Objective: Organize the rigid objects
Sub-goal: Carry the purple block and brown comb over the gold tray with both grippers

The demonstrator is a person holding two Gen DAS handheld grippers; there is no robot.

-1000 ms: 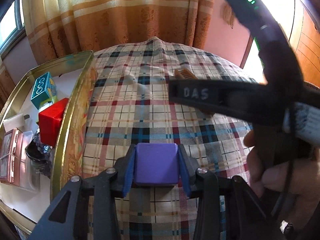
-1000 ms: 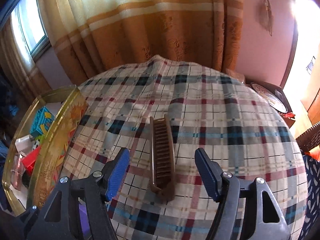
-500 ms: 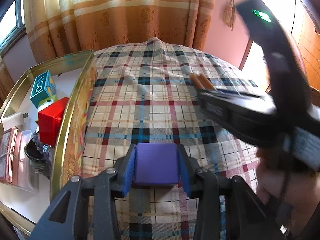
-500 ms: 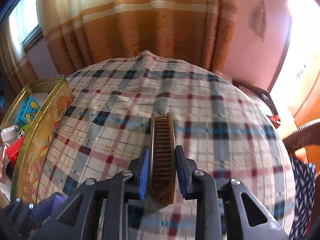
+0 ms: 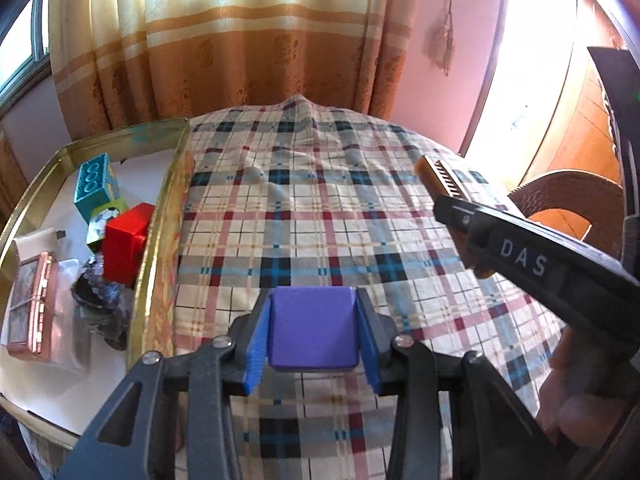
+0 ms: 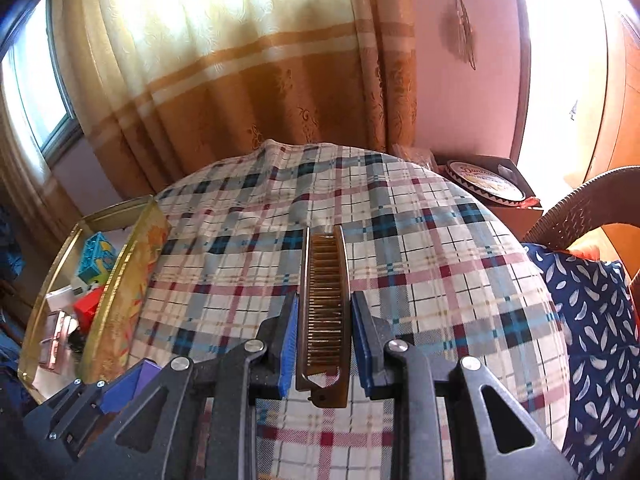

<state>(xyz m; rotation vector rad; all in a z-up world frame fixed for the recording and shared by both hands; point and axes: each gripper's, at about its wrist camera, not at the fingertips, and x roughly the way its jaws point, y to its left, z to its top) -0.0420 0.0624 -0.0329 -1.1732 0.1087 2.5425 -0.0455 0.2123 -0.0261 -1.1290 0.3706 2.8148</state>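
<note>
While several things are already lying in the gold tray (image 5: 160, 208) at the left, two are still travelling: the left hand-held gripper (image 5: 312, 344) is clamping a purple block (image 5: 312, 328), the right hand-held gripper (image 6: 324, 340) is gripping a brown comb (image 6: 325, 300) above the plaid tabletop (image 5: 320, 220).

The black body of the right gripper (image 5: 472, 216) is covering the near end of the brown comb (image 5: 440, 174) in the left wrist view, leaving only its far tip showing. A hand (image 5: 576, 392) is running off the lower right corner there. In the gold tray (image 5: 160, 216), a red box (image 5: 126, 236) is hiding part of a crumpled dark wrapper (image 5: 96, 304), too jumbled to identify. In the right wrist view, the purple block (image 6: 124, 388) is peeking out behind the left gripper's fingers, mostly hidden.
</note>
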